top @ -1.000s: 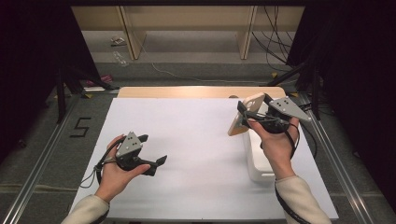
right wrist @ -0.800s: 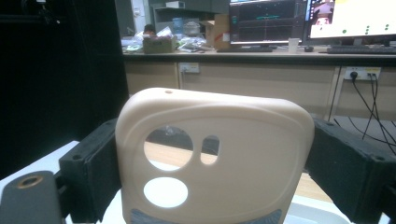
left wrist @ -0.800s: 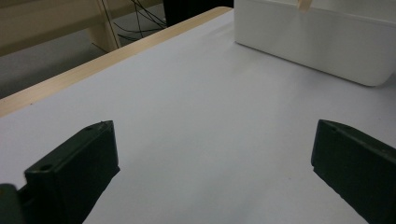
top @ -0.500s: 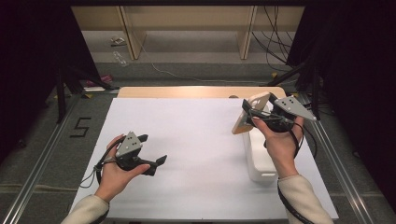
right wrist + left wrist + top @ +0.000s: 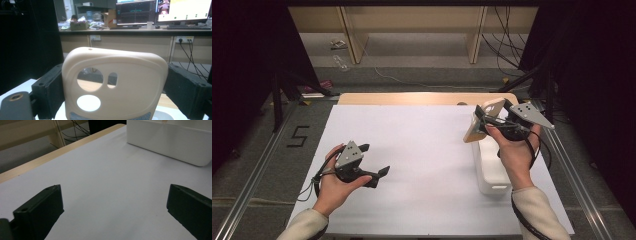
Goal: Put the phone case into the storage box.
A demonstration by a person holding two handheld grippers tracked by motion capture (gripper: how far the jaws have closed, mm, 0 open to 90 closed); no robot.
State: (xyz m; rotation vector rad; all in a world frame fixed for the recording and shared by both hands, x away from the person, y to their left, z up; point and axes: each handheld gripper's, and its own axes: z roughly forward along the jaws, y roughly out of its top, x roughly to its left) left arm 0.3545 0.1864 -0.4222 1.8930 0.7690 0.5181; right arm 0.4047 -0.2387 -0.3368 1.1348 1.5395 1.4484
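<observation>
— High view: right gripper clamps the beige phone case upright, wrist raised over the white bin's far end.
— Left gripper? Jaws wide (empty), hand resting well left of it.

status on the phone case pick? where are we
Done: the right gripper has the beige phone case clamped between its fingers, lifted above the white bin. In hand: holding it tilted over the bin's far end. Left: placing it somewhere; nothing set down yet. The left gripper is open and idle over the white table.
</observation>
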